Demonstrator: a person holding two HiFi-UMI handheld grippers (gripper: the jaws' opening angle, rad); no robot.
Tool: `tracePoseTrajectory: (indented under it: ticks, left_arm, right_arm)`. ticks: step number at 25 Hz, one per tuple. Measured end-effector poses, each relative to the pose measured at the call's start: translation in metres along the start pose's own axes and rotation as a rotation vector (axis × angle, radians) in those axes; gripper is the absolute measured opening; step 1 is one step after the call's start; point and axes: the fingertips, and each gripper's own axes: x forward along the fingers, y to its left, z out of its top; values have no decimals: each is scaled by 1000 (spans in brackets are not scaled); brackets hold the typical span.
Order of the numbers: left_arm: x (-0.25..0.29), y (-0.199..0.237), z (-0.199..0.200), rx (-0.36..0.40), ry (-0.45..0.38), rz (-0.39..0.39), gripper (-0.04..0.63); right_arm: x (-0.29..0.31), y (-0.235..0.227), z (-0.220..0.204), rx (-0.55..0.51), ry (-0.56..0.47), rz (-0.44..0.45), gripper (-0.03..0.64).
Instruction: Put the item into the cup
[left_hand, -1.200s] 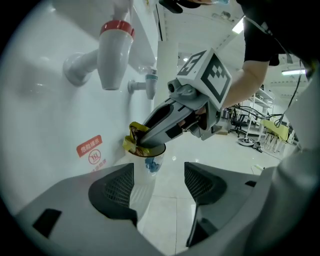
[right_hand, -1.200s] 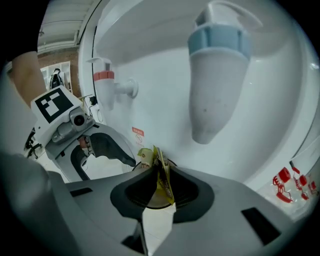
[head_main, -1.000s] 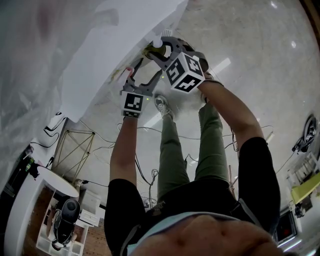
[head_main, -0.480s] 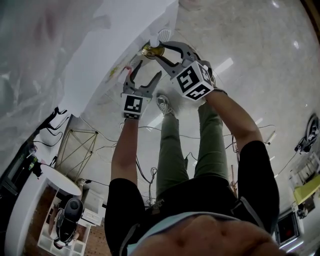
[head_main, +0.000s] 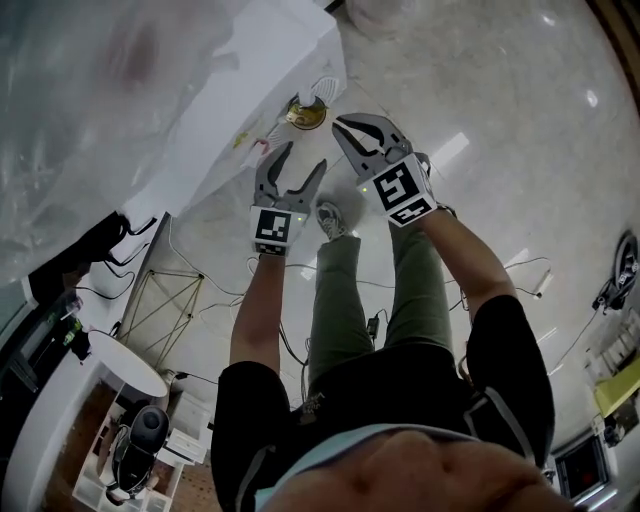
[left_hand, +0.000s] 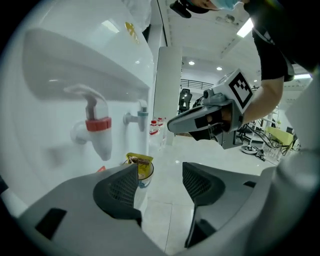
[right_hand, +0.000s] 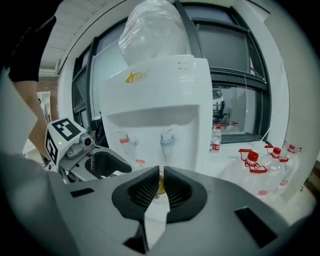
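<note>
Right gripper (head_main: 347, 127) and left gripper (head_main: 303, 156) now stand farther back from the cup (head_main: 305, 113) than before. Right jaws have just been closing and are drawn together, empty. Left jaws stand wide, empty.

White water dispenser (right_hand: 155, 95) — red tap (left_hand: 97, 125), pale blue tap (left_hand: 139, 116). Item (left_hand: 138, 161) yellow, brown-marked. Left tool (head_main: 302, 158) and right tool (head_main: 341, 123) grey — marker cubes (head_main: 403, 192) black-and-white.

White water dispenser (right_hand: 155, 95) w/ jug (right_hand: 152, 30) atop; red-capped bottles (right_hand: 257, 165) nearby.
</note>
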Motion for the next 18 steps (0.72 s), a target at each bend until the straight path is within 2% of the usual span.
tracePoseTrajectory:
  ticks: [10, 18]
  left_arm:
    - [-45, -12, 56, -40, -105, 29, 99]
    - [-83, -27, 135, -64, -238, 40, 32]
  right_arm:
    - [-48, 3, 36, 103, -65, -48, 55]
    - [-86, 16, 76, 183, -116, -74, 54]
